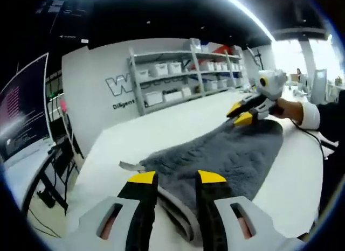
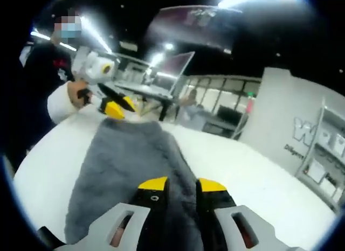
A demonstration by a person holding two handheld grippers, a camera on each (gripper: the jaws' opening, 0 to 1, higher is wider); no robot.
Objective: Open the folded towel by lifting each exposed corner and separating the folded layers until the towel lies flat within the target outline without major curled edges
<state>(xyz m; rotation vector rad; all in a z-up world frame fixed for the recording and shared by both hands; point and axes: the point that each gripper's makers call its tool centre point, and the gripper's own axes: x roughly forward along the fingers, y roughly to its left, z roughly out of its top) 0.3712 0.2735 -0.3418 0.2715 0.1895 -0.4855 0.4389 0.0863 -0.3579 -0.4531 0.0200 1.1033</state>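
Both tongs [image 1: 177,178] [image 2: 181,185] grip opposite ends of the grey towel [image 1: 226,154] stretched between them.

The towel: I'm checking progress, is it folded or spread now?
Mostly spread: the grey towel lies stretched along the white table between the left gripper and right gripper, each pinching one end.

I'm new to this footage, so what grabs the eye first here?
The grey towel stretched across the white table, each end pinched by a yellow-tipped gripper: the left gripper at one end, the right gripper at the other. Behind stand grey shelves of white bins.
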